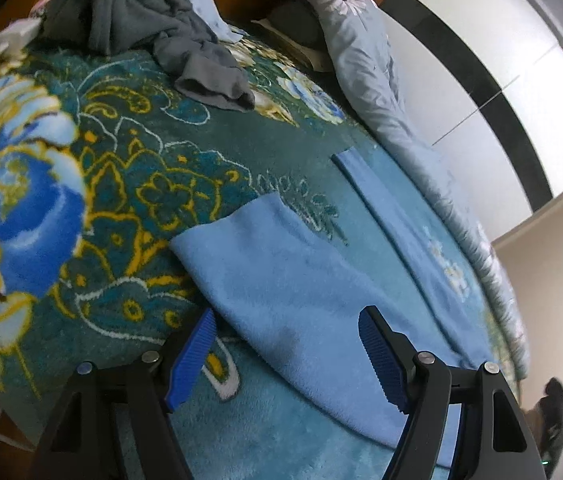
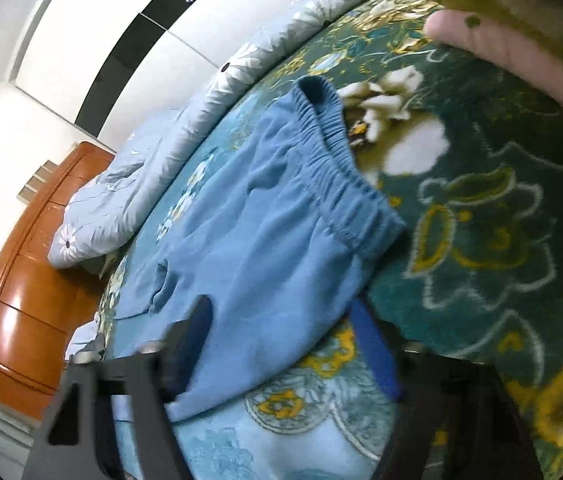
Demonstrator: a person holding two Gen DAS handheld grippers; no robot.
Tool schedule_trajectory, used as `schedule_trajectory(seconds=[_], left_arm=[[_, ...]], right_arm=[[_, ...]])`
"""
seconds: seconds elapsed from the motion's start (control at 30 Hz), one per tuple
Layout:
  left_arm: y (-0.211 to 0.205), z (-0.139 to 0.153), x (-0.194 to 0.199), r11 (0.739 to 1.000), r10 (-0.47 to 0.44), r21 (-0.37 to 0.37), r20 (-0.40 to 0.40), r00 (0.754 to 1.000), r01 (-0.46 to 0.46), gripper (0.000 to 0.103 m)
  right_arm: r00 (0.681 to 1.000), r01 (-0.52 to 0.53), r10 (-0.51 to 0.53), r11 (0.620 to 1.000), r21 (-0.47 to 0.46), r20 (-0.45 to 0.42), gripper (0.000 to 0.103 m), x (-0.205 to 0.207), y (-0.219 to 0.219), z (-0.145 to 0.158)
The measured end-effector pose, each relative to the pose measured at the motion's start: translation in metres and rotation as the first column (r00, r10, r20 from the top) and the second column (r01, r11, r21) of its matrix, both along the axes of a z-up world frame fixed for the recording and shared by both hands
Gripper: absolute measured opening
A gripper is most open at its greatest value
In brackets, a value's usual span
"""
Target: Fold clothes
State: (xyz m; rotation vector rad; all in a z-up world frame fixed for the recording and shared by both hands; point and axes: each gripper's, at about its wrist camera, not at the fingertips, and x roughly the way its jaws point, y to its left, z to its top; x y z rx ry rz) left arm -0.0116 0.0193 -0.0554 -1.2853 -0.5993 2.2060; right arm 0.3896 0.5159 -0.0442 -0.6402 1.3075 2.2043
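1. Our left gripper (image 1: 287, 354) has its jaws spread wide and holds nothing; it hovers just above one leg of the light blue trousers (image 1: 301, 296), with the blue ribbed pads on either side of the cloth.

2. Our right gripper (image 2: 281, 344) also has its jaws parted and empty. This view is blurred, but the jaws appear to straddle the side edge of the trousers, below the waistband (image 2: 345, 164).

3. The trousers lie spread flat on the bed, on a thick teal blanket (image 1: 129, 152) patterned with yellow and blue flowers. Two legs show in the left view, lying apart; the gathered elastic waistband shows in the right view.

4. We judge the trousers soft, light and fleecy. They should drape and sag when lifted, not hold any shape. The plush blanket may drag against them.

5. Good places to take hold look to be the waistband, which is thicker and firmer, and the leg hems.

6. Farther off, a heap of grey clothes (image 1: 153, 12) sits at the far end of the bed, and a pale floral quilt (image 1: 365, 52) runs along one side.

7. A wooden headboard (image 2: 29, 292) stands beyond the quilt.
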Motion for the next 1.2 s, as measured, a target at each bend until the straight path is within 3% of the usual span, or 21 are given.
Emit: schedule_trajectory(seconds=[0.07,0.1,0.23,0.3,0.33,0.43,0.6,0.9,1.03,1.2], left_arm=[[-0.004,-0.001,-0.001,1.0,0.01,0.014,-0.001,1.0,-0.01,0.068],[-0.005,-0.001,-0.001,1.0,0.016,0.015,-0.001,1.0,-0.016,0.058],[-0.015,-0.009,-0.006,0.997,0.048,0.064,0.029,0.998,-0.05,0.038],[-0.02,-0.015,-0.01,0.992,0.062,0.106,0.056,0.996,-0.068,0.009],[-0.022,-0.018,-0.011,0.989,0.069,0.127,0.071,0.995,-0.078,0.004],[-0.024,-0.02,-0.013,0.984,0.066,0.159,0.069,0.995,-0.077,0.003],[-0.017,0.003,-0.028,0.972,0.019,0.235,0.038,0.999,-0.027,0.003],[0.049,0.067,-0.098,0.976,-0.014,0.219,0.035,0.999,0.006,0.003],[0.087,0.067,-0.118,0.985,-0.019,0.173,0.026,0.999,0.014,0.003],[0.098,0.057,-0.11,0.987,-0.037,0.153,-0.022,0.999,0.04,0.003]], right_arm=[[1.0,0.009,-0.009,1.0,0.002,-0.018,0.012,0.001,0.0,0.0],[1.0,0.013,-0.013,1.0,0.003,-0.028,0.008,0.002,0.0,0.001],[0.997,0.031,-0.031,0.999,0.007,-0.065,0.006,0.004,0.001,0.002],[0.996,0.04,-0.039,0.999,0.009,-0.083,0.005,0.006,0.001,0.002],[0.995,0.045,-0.044,0.999,0.01,-0.092,0.005,0.006,0.001,0.002],[0.993,0.039,-0.032,0.997,0.062,-0.118,0.004,0.006,-0.001,0.015],[0.992,0.014,0.013,0.977,0.211,-0.126,0.002,0.0,-0.006,0.054],[0.984,0.12,-0.073,0.944,0.308,-0.16,0.002,-0.031,0.034,0.1],[0.993,0.091,-0.062,0.948,0.304,-0.105,0.001,-0.057,0.05,0.096],[1.0,-0.018,0.008,0.932,0.363,0.03,0.002,-0.055,0.026,0.079]])
